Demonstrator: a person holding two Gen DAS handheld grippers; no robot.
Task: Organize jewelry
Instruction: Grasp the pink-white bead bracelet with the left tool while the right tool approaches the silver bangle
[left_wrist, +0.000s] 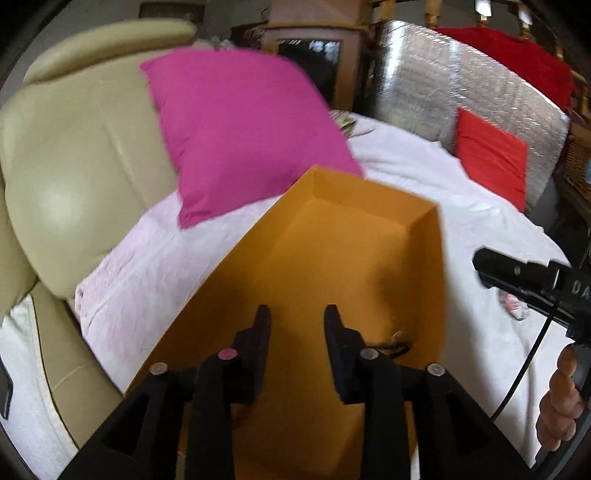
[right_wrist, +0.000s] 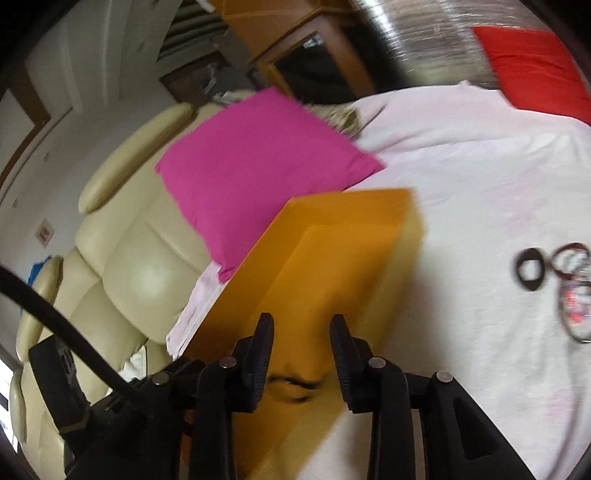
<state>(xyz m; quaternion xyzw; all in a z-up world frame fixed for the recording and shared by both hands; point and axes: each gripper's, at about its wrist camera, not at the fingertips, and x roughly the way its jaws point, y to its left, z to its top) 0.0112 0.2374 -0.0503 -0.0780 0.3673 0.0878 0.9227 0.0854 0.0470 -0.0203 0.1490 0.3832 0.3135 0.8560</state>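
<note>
An open orange box (left_wrist: 332, 236) rests on a white cloth. My left gripper (left_wrist: 297, 317) hangs over its near end, jaws apart with nothing between them. A small dark piece of jewelry (left_wrist: 397, 341) lies on the box floor just right of the fingers. In the right wrist view my right gripper (right_wrist: 302, 325) hovers over the same box (right_wrist: 332, 258), jaws apart. A dark piece of jewelry (right_wrist: 295, 384) lies on the box floor below them, free of the pads. Several bangles (right_wrist: 532, 269) lie on the cloth to the right.
A pink cushion (left_wrist: 240, 129) leans on a cream leather armchair (left_wrist: 74, 155) behind the box. A red cushion (left_wrist: 491, 158) stands at the far right against a silver panel (left_wrist: 443, 85). A hand (left_wrist: 561, 398) holds the right gripper's black body (left_wrist: 535, 284).
</note>
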